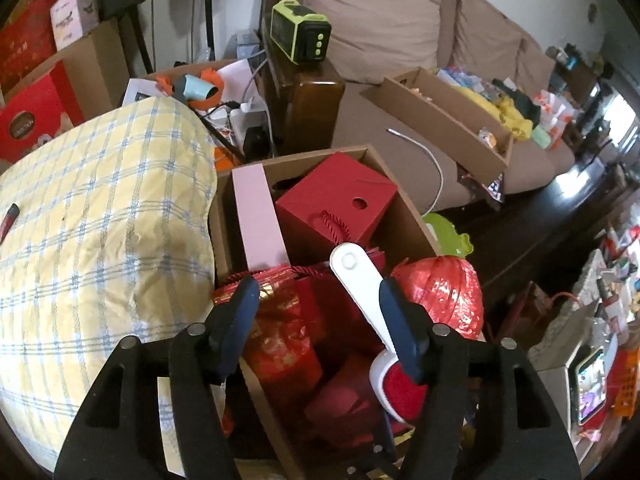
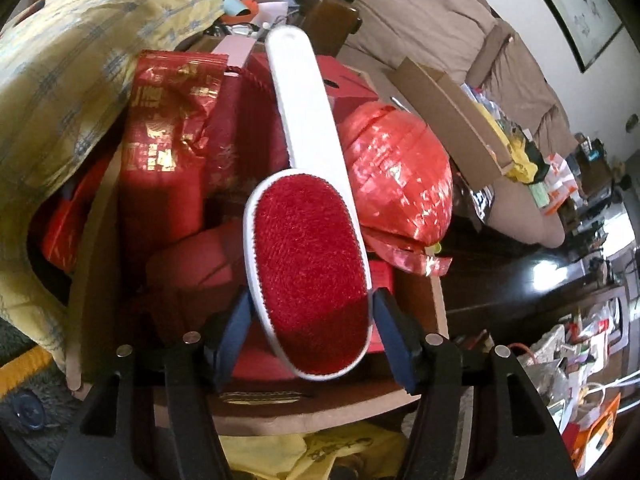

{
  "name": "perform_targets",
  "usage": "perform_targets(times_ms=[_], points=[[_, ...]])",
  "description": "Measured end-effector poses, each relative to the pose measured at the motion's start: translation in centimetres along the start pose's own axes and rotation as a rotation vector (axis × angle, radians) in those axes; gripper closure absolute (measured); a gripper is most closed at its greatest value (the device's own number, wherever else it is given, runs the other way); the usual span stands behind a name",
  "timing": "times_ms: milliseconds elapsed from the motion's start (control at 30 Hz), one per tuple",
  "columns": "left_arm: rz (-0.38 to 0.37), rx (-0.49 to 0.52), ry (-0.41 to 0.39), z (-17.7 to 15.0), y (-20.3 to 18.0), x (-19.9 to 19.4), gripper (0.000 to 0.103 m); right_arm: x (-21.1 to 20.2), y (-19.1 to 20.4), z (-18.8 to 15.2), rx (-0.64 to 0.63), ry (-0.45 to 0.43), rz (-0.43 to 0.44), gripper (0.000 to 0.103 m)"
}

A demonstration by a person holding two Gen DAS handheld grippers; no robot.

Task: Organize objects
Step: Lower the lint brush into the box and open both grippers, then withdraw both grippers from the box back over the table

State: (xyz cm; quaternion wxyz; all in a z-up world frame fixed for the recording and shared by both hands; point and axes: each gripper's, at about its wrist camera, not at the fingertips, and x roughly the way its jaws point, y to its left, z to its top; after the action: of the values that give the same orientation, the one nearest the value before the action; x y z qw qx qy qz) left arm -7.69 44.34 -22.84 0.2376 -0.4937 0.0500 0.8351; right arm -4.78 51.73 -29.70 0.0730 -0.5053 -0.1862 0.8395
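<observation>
One white-handled lint brush (image 2: 308, 256) with a red bristle pad lies over one open cardboard box (image 1: 404, 208), its handle pointing toward twelve o'clock in the right wrist view. The right gripper (image 2: 316, 332) is clamped on the brush's oval head, one blue pad on each side of it. The left gripper (image 1: 320, 320) has its jaws apart; the brush handle runs just beside its right finger (image 1: 400, 328), and whether they touch I cannot tell. In the box I count one red gift box (image 1: 340, 204) with a cord handle at twelve o'clock, one pink flat box (image 1: 260, 216) standing at eleven, one red-and-gold foil bag (image 2: 168, 120) at ten, and one shiny red plastic bundle (image 2: 396, 176) at the two o'clock edge. One yellow checked pillow (image 1: 100, 232) lies just beside the box at nine o'clock.
</observation>
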Motion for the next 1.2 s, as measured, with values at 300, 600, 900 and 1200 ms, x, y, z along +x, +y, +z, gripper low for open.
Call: perform_targets(times_ms=[300,600,900,1200], points=[[-0.018,-0.037,-0.028,-0.1,2.5,-3.2,0.028,0.4,-1.1,0.3,0.037,0.016,-0.038,0.032],[-0.028,-0.140,-0.036,-0.2,6.8,-5.7,0.027,-0.7,-2.9,0.6,0.161,-0.027,0.023,0.022],[-0.037,-0.173,-0.063,-0.6,9.3,-8.1,0.027,-0.9,-5.3,0.5,0.324,-0.018,0.088,0.019],[-0.020,-0.217,-0.088,-1.0,12.7,-10.6,0.027,-0.3,-4.5,0.2,0.292,0.015,0.092,0.019]])
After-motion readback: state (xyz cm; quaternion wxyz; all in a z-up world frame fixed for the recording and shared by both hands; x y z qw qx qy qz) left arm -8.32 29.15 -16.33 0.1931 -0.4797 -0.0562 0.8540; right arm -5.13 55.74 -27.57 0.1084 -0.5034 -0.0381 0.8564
